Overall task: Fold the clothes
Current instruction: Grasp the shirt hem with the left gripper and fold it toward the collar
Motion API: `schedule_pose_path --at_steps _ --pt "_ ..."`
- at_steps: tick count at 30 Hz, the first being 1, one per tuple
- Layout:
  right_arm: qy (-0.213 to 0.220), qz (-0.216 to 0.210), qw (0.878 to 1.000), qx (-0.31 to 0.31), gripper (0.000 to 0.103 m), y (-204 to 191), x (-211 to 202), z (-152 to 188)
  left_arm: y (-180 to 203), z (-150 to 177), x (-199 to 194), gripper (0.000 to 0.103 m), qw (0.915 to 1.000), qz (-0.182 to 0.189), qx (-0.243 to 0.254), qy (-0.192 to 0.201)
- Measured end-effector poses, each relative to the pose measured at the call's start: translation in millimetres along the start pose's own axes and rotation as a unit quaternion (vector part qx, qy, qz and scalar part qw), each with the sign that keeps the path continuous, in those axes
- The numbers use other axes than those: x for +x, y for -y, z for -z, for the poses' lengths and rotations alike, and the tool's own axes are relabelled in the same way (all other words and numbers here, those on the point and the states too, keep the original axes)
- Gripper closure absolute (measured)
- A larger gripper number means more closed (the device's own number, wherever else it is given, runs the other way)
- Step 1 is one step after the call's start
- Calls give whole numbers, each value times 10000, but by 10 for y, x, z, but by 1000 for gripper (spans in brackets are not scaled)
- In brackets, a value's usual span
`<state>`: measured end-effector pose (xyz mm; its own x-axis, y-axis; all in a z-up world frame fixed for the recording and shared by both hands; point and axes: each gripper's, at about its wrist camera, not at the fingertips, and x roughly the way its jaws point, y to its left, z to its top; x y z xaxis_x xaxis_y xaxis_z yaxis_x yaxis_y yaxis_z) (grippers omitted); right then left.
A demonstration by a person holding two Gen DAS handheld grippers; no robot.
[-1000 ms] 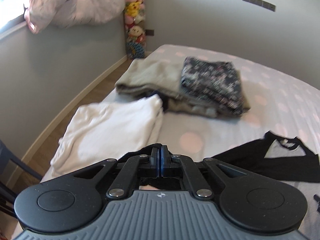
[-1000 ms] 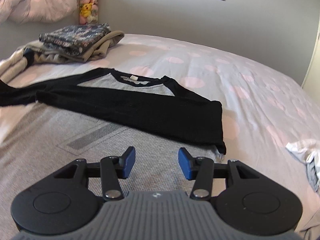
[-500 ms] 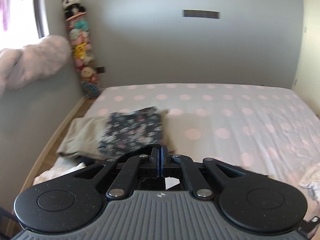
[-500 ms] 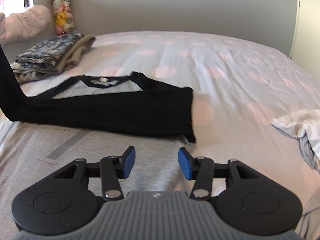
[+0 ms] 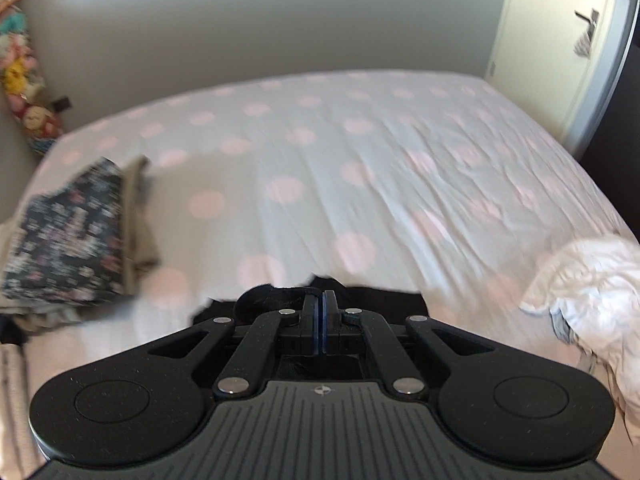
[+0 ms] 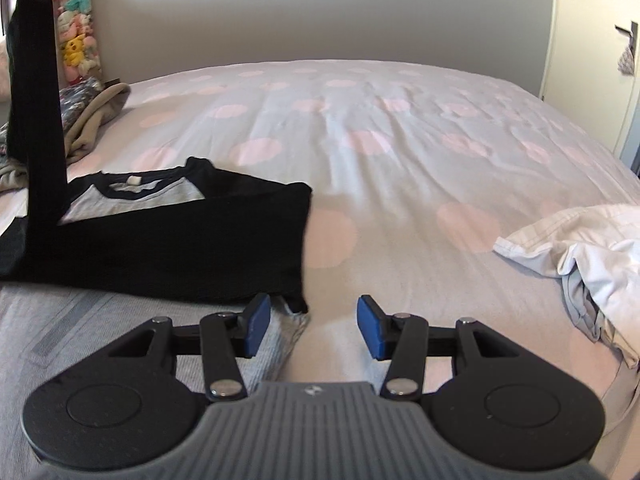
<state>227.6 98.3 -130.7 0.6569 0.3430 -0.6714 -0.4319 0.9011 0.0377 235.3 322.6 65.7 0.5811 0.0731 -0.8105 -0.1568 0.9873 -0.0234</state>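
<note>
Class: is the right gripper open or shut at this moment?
Open. The right gripper shows a wide gap between its blue pads, holding nothing, above the grey shirt.

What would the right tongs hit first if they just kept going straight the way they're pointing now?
Probably the polka-dot bedsheet. The open right tongs point along bare sheet just right of the black sleeve cuff; their left pad might graze the cuff and the grey shirt edge. Depth is hard to judge.

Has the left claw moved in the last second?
Yes. The left claw, shut on the black sleeve, has risen and swung right: the folded floral pile slid left, and the door came into view.
</note>
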Motion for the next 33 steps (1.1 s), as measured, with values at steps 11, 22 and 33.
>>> schedule_pose_path --at_steps 11,22,33 --pt "-268 27 9996 105 51 44 304 11 463 204 1213 103 9924 959 115 -762" --pt "-117 -280 9992 252 52 37 272 -39 320 416 1212 86 9908 1098 225 -760" --pt "300 -1007 9929 552 61 5 27 -229 -875 1450 731 86 9958 -99 -694 -585"
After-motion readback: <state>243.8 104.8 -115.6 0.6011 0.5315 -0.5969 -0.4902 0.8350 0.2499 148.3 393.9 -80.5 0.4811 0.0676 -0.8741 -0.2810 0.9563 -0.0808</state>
